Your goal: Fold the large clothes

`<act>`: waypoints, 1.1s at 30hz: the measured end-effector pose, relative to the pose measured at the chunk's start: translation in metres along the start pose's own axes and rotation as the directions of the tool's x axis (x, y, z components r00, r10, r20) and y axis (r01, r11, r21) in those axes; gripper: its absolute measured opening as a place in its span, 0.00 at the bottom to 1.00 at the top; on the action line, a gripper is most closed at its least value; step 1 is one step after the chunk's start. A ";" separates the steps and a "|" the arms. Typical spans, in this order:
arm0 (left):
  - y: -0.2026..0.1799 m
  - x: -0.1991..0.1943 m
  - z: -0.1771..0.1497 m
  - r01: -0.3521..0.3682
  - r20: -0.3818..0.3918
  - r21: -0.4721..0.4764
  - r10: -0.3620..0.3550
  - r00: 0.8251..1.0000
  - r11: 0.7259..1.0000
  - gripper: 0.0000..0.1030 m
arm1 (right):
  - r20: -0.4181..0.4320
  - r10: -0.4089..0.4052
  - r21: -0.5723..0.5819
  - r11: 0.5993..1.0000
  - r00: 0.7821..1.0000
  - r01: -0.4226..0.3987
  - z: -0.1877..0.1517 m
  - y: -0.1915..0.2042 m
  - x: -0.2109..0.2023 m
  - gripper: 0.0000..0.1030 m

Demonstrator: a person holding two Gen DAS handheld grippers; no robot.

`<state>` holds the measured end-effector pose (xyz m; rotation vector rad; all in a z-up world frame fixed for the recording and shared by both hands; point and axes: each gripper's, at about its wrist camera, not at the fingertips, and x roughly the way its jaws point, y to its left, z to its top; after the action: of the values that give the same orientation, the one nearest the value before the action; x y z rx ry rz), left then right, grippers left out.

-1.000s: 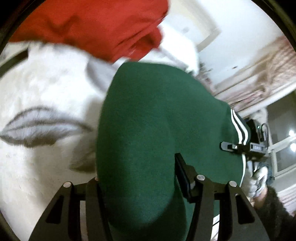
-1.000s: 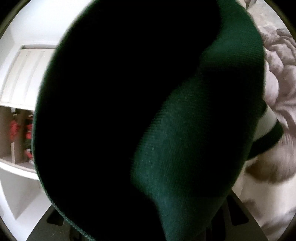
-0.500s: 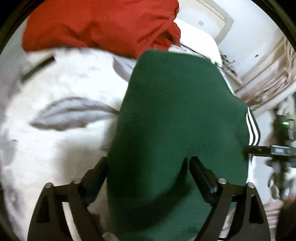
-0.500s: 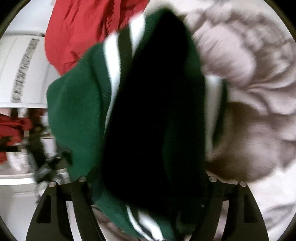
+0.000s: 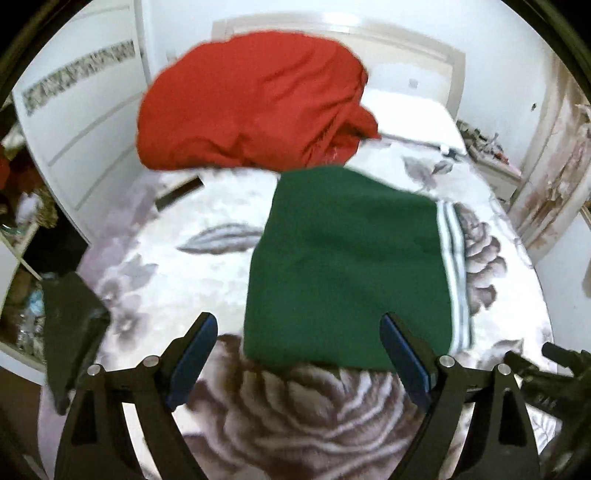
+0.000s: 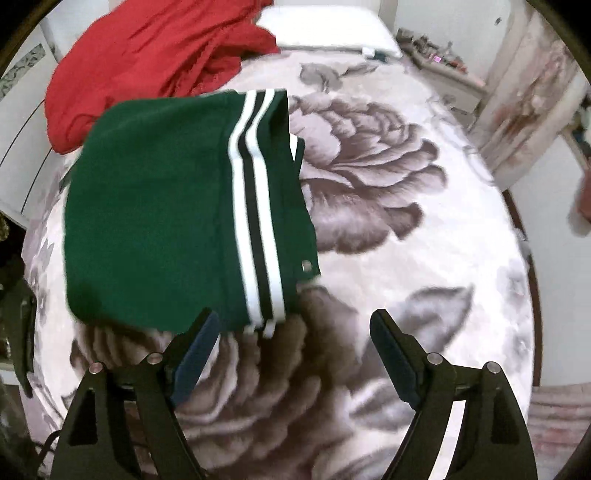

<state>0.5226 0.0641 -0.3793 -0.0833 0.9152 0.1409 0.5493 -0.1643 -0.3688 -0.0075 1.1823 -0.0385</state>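
Observation:
A green garment (image 5: 347,266) with white and dark stripes (image 6: 255,206) along one edge lies folded flat on the floral bed cover (image 6: 388,221). In the right wrist view the green garment (image 6: 159,206) fills the left half. My left gripper (image 5: 298,321) hangs open above the garment's near edge, its pads touching nothing. My right gripper (image 6: 294,318) hovers over the cover just off the striped corner; its jaws are opening and nothing is between them. A crumpled red garment (image 5: 251,103) lies beyond the green one, also visible as the red garment (image 6: 155,48) at the far left.
A white pillow (image 6: 325,29) lies at the head of the bed. White wardrobe doors (image 5: 85,122) stand on the left, and a cluttered shelf (image 5: 22,206) beside them. A dark flat object (image 5: 70,321) sits at the bed's left edge. Curtains (image 6: 524,103) hang at the right.
Both grippers let go of the green garment, opened and pulled back and up. The garment, which filled both views, now lies folded on the bed.

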 end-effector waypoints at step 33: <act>-0.042 -0.437 -0.104 -0.012 0.204 -0.001 0.012 0.979 1.000 0.87 | 0.464 0.016 -0.051 0.999 0.886 0.008 -0.253 -0.076 -0.589 0.83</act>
<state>0.1851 -0.0285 -0.0948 -0.0617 0.7112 0.1578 0.0903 -0.2170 0.0821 -0.0573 0.6998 -0.0012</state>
